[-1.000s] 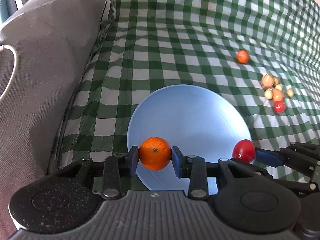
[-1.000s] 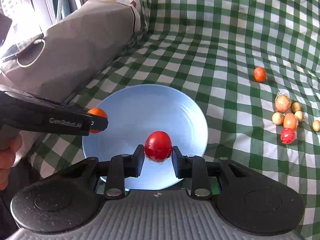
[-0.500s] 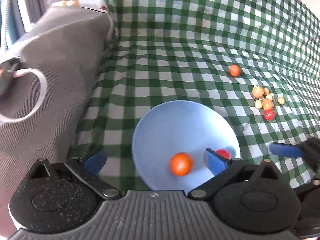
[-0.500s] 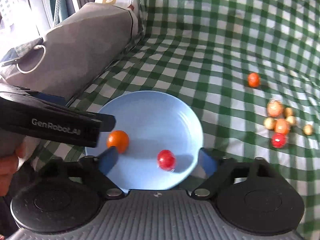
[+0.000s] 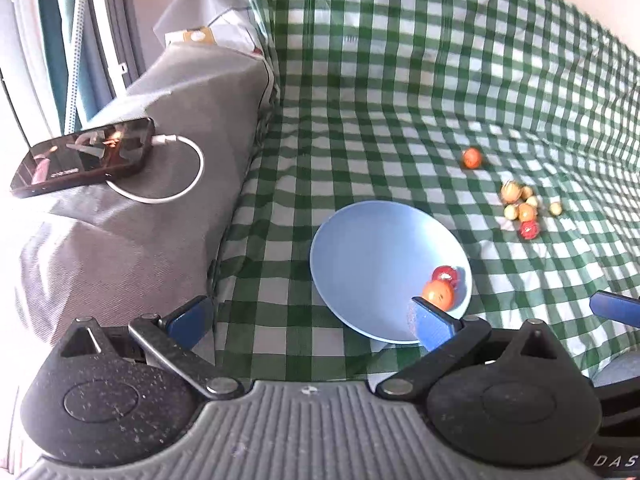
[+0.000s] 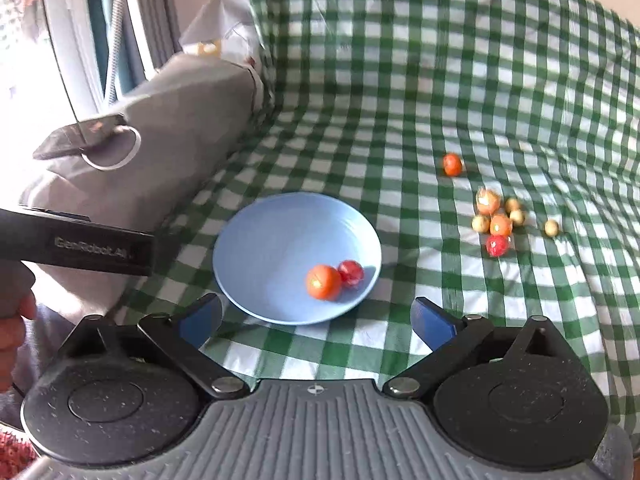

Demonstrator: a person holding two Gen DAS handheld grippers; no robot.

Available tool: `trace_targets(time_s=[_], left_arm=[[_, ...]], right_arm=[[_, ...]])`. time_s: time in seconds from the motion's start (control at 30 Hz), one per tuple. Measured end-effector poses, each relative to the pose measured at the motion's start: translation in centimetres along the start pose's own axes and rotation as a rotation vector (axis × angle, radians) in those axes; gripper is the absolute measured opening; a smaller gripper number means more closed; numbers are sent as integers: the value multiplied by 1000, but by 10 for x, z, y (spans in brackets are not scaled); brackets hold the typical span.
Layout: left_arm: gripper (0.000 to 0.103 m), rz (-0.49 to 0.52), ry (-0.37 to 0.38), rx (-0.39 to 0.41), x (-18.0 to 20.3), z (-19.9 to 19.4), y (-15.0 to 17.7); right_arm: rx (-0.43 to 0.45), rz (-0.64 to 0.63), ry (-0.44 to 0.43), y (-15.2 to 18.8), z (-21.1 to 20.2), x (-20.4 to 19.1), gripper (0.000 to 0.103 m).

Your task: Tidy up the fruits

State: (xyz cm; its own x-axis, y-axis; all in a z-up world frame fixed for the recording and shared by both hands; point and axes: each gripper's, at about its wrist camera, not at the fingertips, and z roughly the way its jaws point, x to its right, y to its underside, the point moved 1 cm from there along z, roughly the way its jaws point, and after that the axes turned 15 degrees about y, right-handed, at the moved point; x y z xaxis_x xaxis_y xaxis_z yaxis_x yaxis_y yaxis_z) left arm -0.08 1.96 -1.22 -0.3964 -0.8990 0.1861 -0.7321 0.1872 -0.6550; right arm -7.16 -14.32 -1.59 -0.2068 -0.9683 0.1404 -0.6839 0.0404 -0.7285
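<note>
Both the left gripper [image 5: 312,320] and right gripper [image 6: 318,318] just spread wide, nothing between them. Orange [image 6: 324,282] and tomato [image 6: 351,274] touching near the plate's [image 6: 272,240] right rim.

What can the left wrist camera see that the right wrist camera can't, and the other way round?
Only the left wrist view shows the phone face-up with its white cable plain. Only the right wrist view shows the person's hand holding the left claw's body. Both show the blue plate with the orange fruit and red fruit, and loose fruits beyond.
</note>
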Motion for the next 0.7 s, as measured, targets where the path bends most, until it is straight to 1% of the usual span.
trace_targets(time_s=[0.1,0.33,0.5,0.7], left_arm=[[103,14,1,16,5,-11,5],[103,31,1,36,15,-28,10],[103,39,-5,56,18,-36,11],[103,35,-2,50,17,-38,11]], right_arm=[[25,5,4,2,-13,2,102],[46,31,8,10,-35,6,102],[63,30,1,10,-42,7,102],[60,28,-4,11,-43,5,102]])
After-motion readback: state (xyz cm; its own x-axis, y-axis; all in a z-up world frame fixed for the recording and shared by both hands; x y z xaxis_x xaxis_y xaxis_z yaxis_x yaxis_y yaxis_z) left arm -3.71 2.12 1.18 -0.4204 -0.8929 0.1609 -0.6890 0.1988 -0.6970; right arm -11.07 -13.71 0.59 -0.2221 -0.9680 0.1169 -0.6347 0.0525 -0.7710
